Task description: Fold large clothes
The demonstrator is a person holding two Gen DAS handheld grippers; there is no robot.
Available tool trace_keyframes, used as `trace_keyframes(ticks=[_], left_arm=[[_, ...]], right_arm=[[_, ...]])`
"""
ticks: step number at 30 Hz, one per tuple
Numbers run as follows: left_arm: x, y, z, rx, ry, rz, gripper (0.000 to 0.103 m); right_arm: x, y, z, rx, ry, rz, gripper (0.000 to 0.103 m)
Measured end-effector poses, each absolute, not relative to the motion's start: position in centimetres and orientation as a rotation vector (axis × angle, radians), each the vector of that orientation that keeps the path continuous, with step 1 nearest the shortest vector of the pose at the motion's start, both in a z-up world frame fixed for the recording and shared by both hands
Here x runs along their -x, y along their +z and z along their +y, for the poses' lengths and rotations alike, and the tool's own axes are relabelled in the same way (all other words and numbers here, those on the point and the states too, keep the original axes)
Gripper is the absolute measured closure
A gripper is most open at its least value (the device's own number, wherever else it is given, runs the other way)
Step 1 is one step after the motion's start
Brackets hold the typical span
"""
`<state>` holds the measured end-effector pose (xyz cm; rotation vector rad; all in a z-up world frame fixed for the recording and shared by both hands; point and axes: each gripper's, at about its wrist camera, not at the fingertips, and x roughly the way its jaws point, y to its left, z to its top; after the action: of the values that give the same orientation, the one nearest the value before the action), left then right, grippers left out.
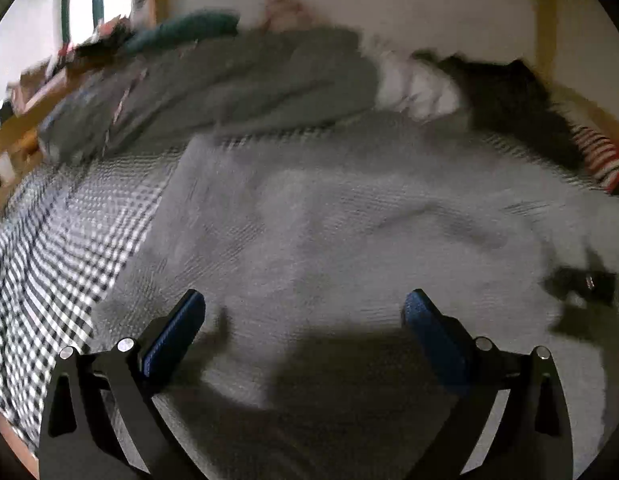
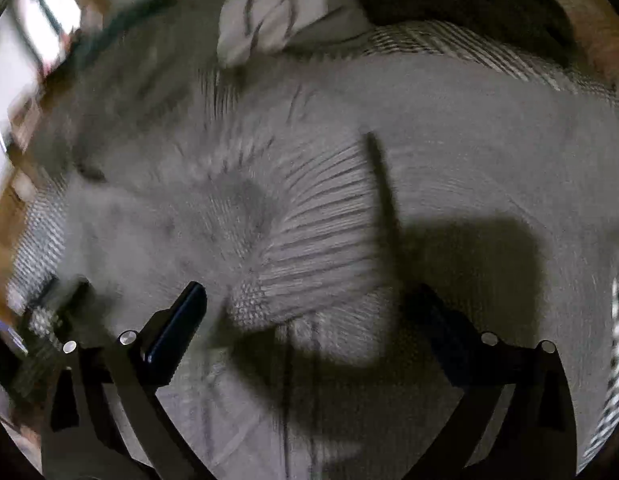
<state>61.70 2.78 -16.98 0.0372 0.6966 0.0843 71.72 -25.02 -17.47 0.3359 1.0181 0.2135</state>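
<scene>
A large grey garment [image 1: 349,232] lies spread on a checked bed cover [image 1: 65,248]. My left gripper [image 1: 305,304] hangs open just above the garment, nothing between its blue pads. In the right wrist view the same grey garment [image 2: 449,128] fills the frame, with a ribbed cuff or hem [image 2: 309,240] bunched at the middle. My right gripper [image 2: 309,300] is open over that ribbed part, empty. Both views are blurred by motion.
A pile of other clothes lies at the far side of the bed: a grey piece [image 1: 249,80], a teal one [image 1: 181,32], a white one [image 1: 413,88], a black one [image 1: 517,104], a red-striped one [image 1: 601,156]. A wooden bed frame [image 1: 13,136] runs along the left edge.
</scene>
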Motion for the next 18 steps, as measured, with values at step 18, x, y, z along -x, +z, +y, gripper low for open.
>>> trace_keyframes(ticks=[18], left_arm=[[-65.2, -18.7, -27.2, -0.235, -0.539, 0.801, 0.004]], right_arm=[[-66.8, -19.5, -58.1, -1.112, 0.008, 0.902, 0.002]])
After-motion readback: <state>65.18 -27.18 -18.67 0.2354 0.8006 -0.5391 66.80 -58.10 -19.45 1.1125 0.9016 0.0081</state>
